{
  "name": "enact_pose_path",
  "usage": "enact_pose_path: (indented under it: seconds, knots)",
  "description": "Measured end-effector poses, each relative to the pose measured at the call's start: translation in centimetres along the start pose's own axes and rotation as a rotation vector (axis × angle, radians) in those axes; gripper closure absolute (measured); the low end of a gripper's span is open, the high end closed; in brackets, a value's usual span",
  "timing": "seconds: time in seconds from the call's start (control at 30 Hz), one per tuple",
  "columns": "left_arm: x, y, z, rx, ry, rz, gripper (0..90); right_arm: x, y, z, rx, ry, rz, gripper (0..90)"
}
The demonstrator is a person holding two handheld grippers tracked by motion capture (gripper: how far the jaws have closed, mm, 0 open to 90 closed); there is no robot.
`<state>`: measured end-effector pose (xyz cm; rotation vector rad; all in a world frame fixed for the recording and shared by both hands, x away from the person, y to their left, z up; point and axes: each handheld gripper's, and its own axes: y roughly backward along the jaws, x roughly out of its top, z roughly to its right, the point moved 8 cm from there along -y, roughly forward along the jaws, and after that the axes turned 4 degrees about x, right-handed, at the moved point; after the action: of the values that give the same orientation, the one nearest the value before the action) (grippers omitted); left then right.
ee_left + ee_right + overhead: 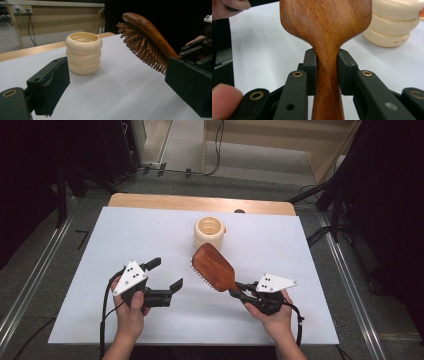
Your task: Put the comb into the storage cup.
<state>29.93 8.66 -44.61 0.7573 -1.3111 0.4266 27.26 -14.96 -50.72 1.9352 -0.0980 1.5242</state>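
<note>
Hairbrush [215, 266] clamped at the handle neck in right gripper [243, 292] jaws, lifted off the worktop [100, 250], bristles down, long axis aimed at the cream cup [209, 232] just beyond. Left gripper [165, 275] jaws wide, empty, level with it, farther from the cup.

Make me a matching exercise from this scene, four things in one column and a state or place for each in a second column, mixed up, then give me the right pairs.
Column one:
1. hairbrush
2. cream holder
3. left claw
4. right claw

Column two:
A. open, holding nothing
B. stands upright on the white table, past the brush head
C. shut on a wooden handle
D. held off the table, bristles facing down

Pairs: 1-D, 2-B, 3-A, 4-C
</note>
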Motion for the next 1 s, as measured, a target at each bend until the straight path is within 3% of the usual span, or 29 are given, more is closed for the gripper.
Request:
enact_pose_path:
  seconds: [0.4,1.0]
  knots:
    - [0.8,-3.1,2.7,-0.056,0.007,-0.031,5.2,-0.1,-0.1,-0.1,-0.014,-0.005,0.019,70.2]
    - [1.5,-5.9,5.2,-0.091,0.046,-0.017,0.0,0.4,0.0,-0.4,-0.036,-0.003,0.070,70.2]
